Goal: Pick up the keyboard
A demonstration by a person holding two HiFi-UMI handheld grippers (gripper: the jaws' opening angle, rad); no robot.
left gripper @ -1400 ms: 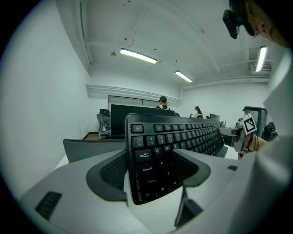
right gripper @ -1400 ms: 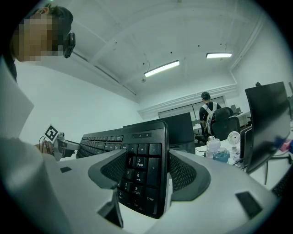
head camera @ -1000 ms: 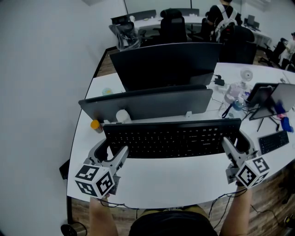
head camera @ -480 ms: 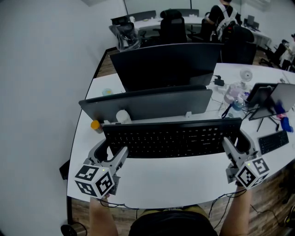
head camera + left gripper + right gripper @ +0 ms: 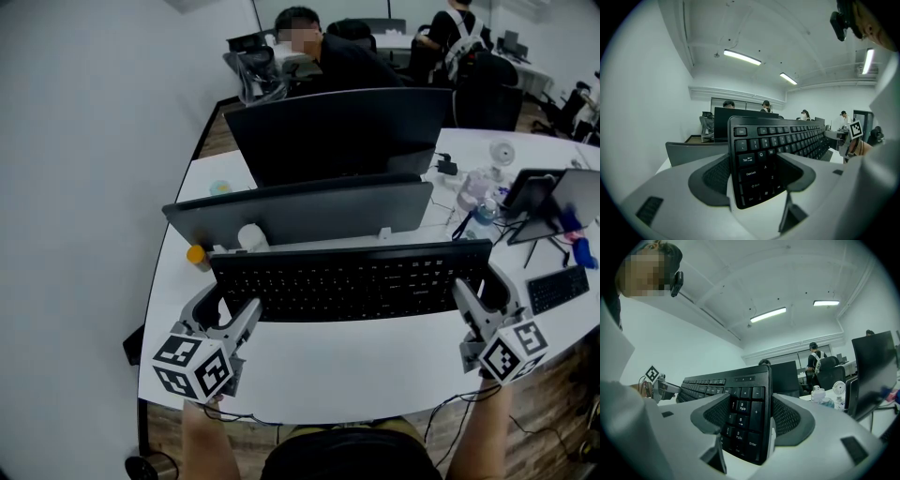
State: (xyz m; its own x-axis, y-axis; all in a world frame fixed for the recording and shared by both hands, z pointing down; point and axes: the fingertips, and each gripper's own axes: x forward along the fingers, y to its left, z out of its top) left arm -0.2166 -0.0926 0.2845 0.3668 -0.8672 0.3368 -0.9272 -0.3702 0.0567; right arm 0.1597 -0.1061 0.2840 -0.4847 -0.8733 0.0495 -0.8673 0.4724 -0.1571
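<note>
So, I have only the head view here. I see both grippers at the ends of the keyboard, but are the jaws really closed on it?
Observer: The left gripper, yes. In the left gripper view the Esc end of the keyboard sits between the jaws, one against its back, the other on the keys beside Caps Lock.
Operator: And the right one?
Observer: The right gripper clamps the number-pad end the same way, one jaw on the keys, one on the back.
Operator: Does the keyboard lie flat?
Observer: No. In both gripper views it stands on edge, roughly upright, Esc row on top.
</note>
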